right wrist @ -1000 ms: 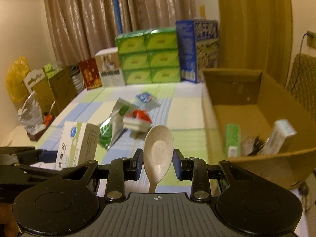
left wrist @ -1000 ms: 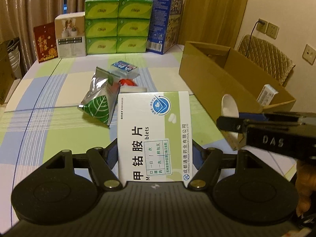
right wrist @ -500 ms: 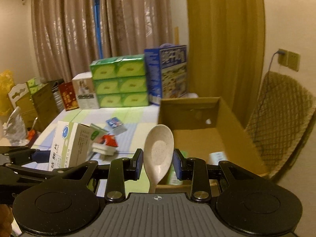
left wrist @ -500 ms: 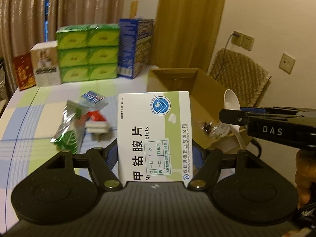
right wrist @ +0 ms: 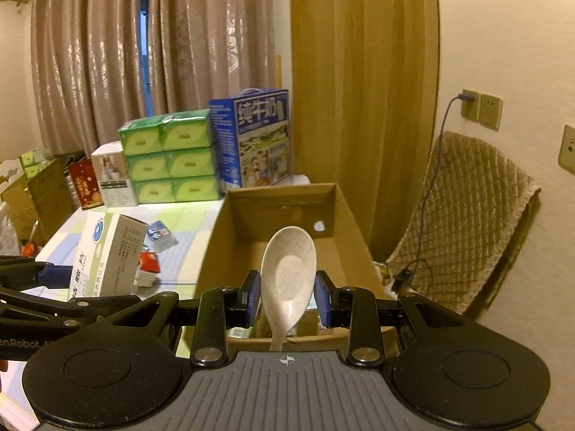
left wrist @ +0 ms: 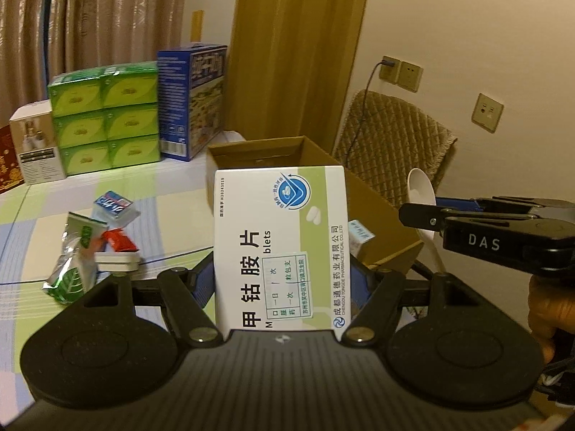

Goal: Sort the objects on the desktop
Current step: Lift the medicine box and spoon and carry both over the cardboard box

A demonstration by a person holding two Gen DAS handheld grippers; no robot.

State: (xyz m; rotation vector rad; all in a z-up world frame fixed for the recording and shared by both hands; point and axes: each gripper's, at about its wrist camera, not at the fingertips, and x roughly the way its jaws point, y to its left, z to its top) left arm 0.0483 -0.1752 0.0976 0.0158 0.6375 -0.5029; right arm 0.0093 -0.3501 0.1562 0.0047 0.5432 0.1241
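Observation:
My left gripper [left wrist: 280, 280] is shut on a white and green medicine box [left wrist: 280, 244], held upright in front of the open cardboard box [left wrist: 381, 194]. My right gripper [right wrist: 287, 298] is shut on a speckled cream spoon [right wrist: 287, 273], bowl up, over the near end of the cardboard box [right wrist: 345, 222]. The left wrist view shows the right gripper [left wrist: 424, 215] with the spoon [left wrist: 420, 190] at the right. In the right wrist view the medicine box [right wrist: 107, 255] hangs at the left. On the checked table [left wrist: 172, 194] lie a silver-green pouch [left wrist: 72, 273], a red and white item [left wrist: 118, 248] and a blue packet [left wrist: 111, 206].
Stacked green tissue packs [left wrist: 104, 118], a blue milk carton box [left wrist: 194, 100] and a white box [left wrist: 36, 147] line the table's far edge. A quilted chair [right wrist: 463, 222] stands right of the cardboard box, by wall sockets and a cable. Small items [left wrist: 359, 233] lie inside the cardboard box.
Both grippers have risen and swung right toward the cardboard box, each keeping its object. The loose table items have slid to the left of both views.

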